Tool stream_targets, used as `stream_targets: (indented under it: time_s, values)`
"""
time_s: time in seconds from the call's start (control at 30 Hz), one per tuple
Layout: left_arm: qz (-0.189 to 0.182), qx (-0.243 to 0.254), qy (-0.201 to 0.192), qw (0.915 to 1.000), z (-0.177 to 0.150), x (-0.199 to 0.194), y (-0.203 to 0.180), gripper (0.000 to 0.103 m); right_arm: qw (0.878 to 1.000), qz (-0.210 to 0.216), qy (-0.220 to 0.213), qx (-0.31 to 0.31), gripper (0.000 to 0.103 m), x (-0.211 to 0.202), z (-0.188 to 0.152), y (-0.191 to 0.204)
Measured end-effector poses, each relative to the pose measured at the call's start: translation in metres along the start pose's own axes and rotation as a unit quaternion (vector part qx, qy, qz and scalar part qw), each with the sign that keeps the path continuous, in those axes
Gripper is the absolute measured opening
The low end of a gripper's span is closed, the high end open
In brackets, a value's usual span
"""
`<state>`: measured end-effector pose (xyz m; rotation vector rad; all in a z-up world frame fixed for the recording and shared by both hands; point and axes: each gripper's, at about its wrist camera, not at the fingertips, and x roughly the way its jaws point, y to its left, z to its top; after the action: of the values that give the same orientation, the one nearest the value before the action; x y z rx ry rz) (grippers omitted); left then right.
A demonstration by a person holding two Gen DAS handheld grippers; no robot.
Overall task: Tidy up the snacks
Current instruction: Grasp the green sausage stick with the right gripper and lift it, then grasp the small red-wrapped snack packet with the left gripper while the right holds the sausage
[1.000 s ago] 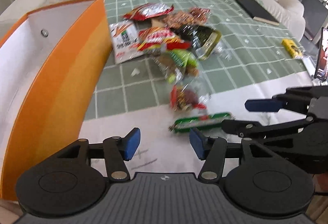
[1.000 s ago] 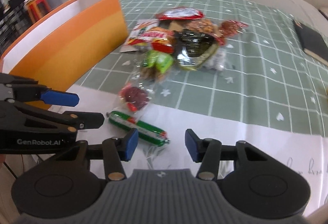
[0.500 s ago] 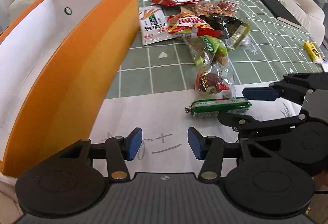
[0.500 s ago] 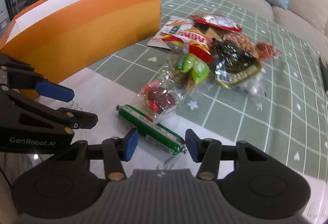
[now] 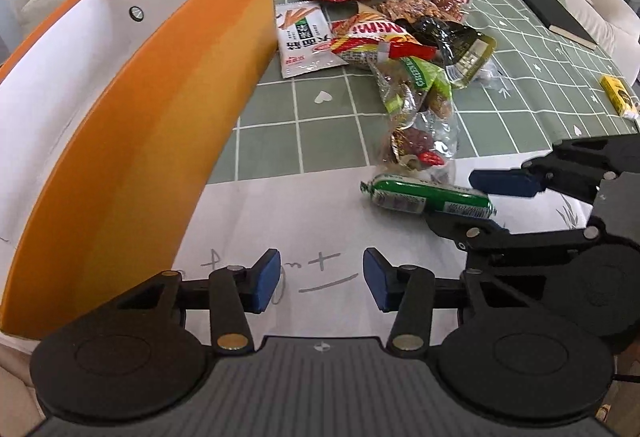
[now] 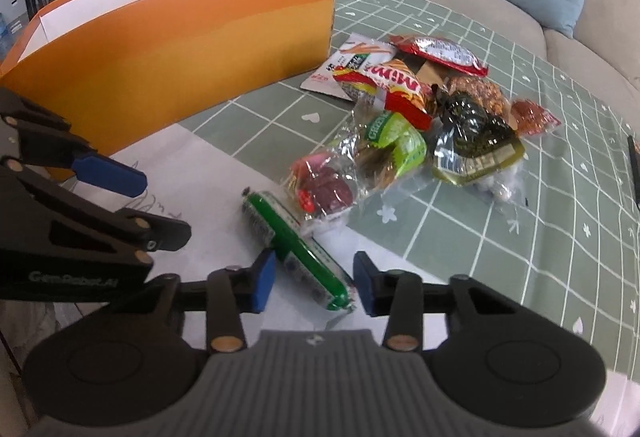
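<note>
Looking along the left gripper [image 5: 319,279], its blue pads stand apart with nothing between them, over bare white tablecloth [image 5: 304,221]. The green sausage stick [image 5: 428,196] lies ahead and to its right, on the white cloth just below the pile of snack packets [image 5: 404,49], and the right gripper [image 5: 480,201] straddles its right end. The orange box [image 5: 160,141] stands open along the left, near but apart from the stick.

Seen from the right wrist, the right gripper [image 6: 314,283] is open with the near end of the sausage stick [image 6: 296,247] lying between its pads; whether either pad touches the wrapper cannot be told. The stick runs diagonally away to the left, its far part just beside a clear packet of red sweets [image 6: 324,189]. To do the pick well, I judge the jaws should close across the stick's width, a little further up from the tip so it does not pivot, while staying clear of that clear packet.
</note>
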<state>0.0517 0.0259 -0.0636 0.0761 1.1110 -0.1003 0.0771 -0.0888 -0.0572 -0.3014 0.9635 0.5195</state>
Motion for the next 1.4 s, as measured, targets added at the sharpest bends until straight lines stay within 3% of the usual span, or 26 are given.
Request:
stream_targets:
  time_s: [0.13,0.27,0.4,0.53,0.7,0.83,0.9,0.97,1.13,1.27,1.4]
  values:
    - [-0.009,0.016,0.001,0.9998,-0.001,0.002,-0.008,0.056,0.999,0.005,0.028,0.021,0.031,-0.010,-0.007,-0.003]
    - [-0.018,0.042,-0.006,0.9989,-0.002,0.002,-0.019,0.056,0.997,-0.017,0.052,0.057,0.031,-0.020,-0.019,-0.015]
    - [-0.017,0.055,-0.005,0.9983,-0.002,0.005,-0.026,0.051,0.996,-0.005,0.050,0.080,0.033,-0.023,-0.022,-0.024]
    - [-0.004,0.047,-0.005,0.9989,0.000,0.007,-0.025,0.048,0.999,0.000,0.019,0.026,0.046,-0.027,-0.016,-0.010]
    - [0.002,0.027,0.000,0.9996,-0.001,0.008,-0.016,0.047,0.997,-0.020,-0.006,-0.072,0.046,-0.017,-0.010,0.011]
    - [-0.002,0.024,0.000,0.9997,-0.002,0.006,-0.015,0.047,0.997,-0.005,0.003,-0.082,0.041,-0.008,-0.009,0.016]
    - [-0.003,0.028,-0.003,0.9996,-0.001,0.006,-0.016,0.047,0.997,-0.002,0.011,-0.075,0.028,-0.005,-0.009,0.015]
    - [-0.007,0.030,-0.008,0.9995,-0.001,0.004,-0.017,0.047,0.998,0.001,0.018,-0.064,0.025,-0.007,-0.009,0.012]
    - [-0.019,0.037,-0.032,0.9986,0.001,-0.001,-0.021,0.047,0.999,0.000,0.043,-0.005,0.023,-0.012,-0.013,-0.001]
    - [-0.028,0.042,-0.053,0.9973,0.003,-0.004,-0.025,0.048,0.996,-0.028,0.063,0.051,0.023,-0.016,-0.020,-0.018]
    - [-0.037,0.038,-0.079,0.9955,0.008,-0.005,-0.029,0.058,0.990,-0.048,0.065,0.114,0.023,-0.014,-0.019,-0.041]
